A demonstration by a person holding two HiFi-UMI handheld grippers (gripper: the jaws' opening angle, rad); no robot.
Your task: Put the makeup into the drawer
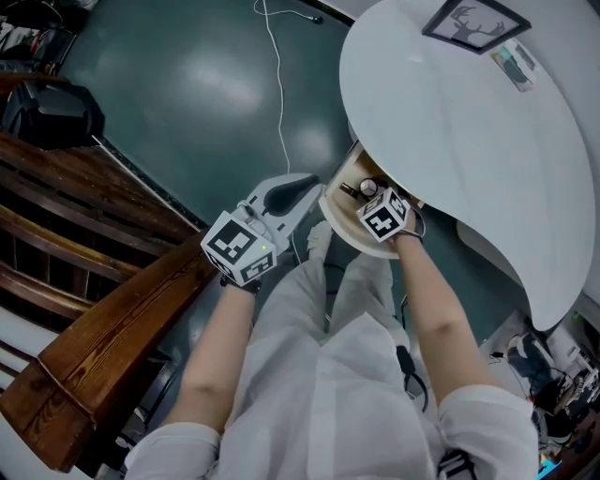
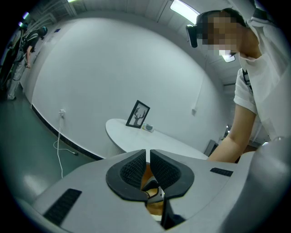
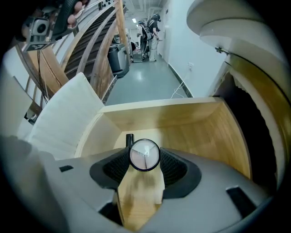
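makeup jar (image 3: 144, 155) in right tool (image 3: 144, 161), over drawer (image 3: 195, 129)

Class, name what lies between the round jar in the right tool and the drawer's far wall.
A small black item on the drawer floor, behind the jar; beyond it, bare wood to the far wall. The right gripper view shows this.

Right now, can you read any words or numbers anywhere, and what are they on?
No text here can be read.
Framed picture: a deer drawing, no words.
Small packet beside it: print too small to read.
Round makeup case: faint marks, too blurred.
Marker cubes: square patterns, no letters.
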